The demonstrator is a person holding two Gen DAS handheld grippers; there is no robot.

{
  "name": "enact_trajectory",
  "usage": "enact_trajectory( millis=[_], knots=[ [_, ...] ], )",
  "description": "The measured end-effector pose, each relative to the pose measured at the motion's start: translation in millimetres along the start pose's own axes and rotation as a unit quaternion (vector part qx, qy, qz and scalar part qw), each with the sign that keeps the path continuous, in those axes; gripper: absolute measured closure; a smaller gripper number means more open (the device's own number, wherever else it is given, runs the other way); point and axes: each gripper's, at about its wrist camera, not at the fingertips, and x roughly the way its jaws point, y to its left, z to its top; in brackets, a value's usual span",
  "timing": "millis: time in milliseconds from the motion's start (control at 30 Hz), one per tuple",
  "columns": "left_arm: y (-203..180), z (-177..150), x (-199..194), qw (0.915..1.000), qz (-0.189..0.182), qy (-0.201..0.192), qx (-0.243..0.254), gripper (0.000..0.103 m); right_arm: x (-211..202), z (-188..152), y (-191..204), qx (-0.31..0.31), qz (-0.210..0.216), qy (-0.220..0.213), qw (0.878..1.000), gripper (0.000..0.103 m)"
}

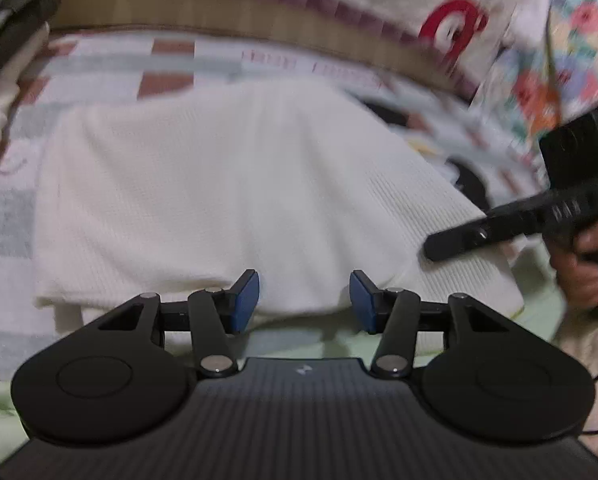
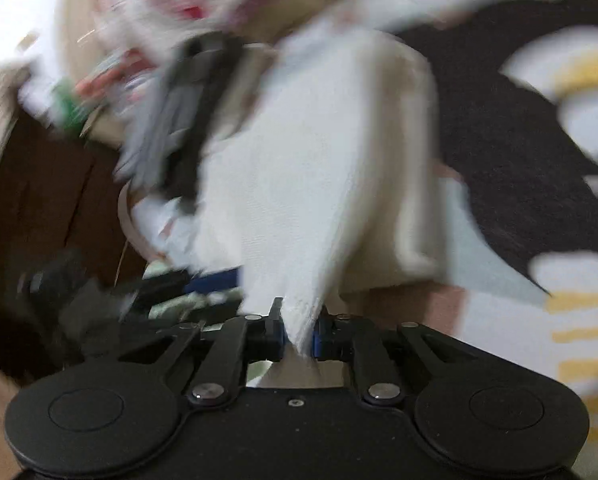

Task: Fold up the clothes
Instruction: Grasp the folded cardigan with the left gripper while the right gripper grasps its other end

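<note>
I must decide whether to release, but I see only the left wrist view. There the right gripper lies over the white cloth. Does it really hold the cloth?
Observer: Yes. In the right wrist view the right gripper is shut on a bunched corner of the white cloth.
Operator: Does the cloth hang free from it?
Observer: It rises from the fingers in a narrow pleat that widens further away; the view is too blurred to tell whether it is taut.
Operator: What lies beyond the cloth on that side?
Observer: A black-and-white patterned cover with yellow stripes at the right edge.
</note>
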Motion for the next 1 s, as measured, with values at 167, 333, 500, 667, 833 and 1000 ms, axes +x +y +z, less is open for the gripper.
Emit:
enact_trajectory(
  millis=[167, 333, 500, 667, 833, 1000],
  knots=[
    [-14.8, 8.8, -40.8, 0.9919, -0.023, -0.109, 0.059, 0.050, -10.3, 2.8, 31.1, -0.099, 0.026, -0.030, 0.994, 0.087],
    [-35.1, 20.5, -24.2, 0.9861, -0.070, -0.072, 0.133, 0.044, -8.9, 18.8, 33.4, -0.136, 0.047, -0.027, 0.989, 0.087],
    [-62.9, 15.2, 12.7, 0.9799, -0.050, -0.052, 0.186, 0.039, -9.3, 20.1, 23.6, -0.116, 0.102, -0.038, 0.987, 0.087],
    [-71.5, 7.5, 34.3, 0.9808, 0.010, -0.037, 0.191, 0.043, -9.5, 12.9, 24.2, -0.130, 0.081, -0.021, 0.988, 0.087],
    [-76.8, 8.7, 35.4, 0.9795, 0.046, -0.042, 0.192, 0.065, -6.6, 13.8, 26.7, -0.127, 0.092, -0.022, 0.987, 0.086],
    [-67.0, 12.1, 41.4, 0.9846, 0.070, -0.031, 0.157, 0.082, -31.3, 24.8, 14.1, -0.060, 0.032, -0.086, 0.994, 0.059]
  ],
)
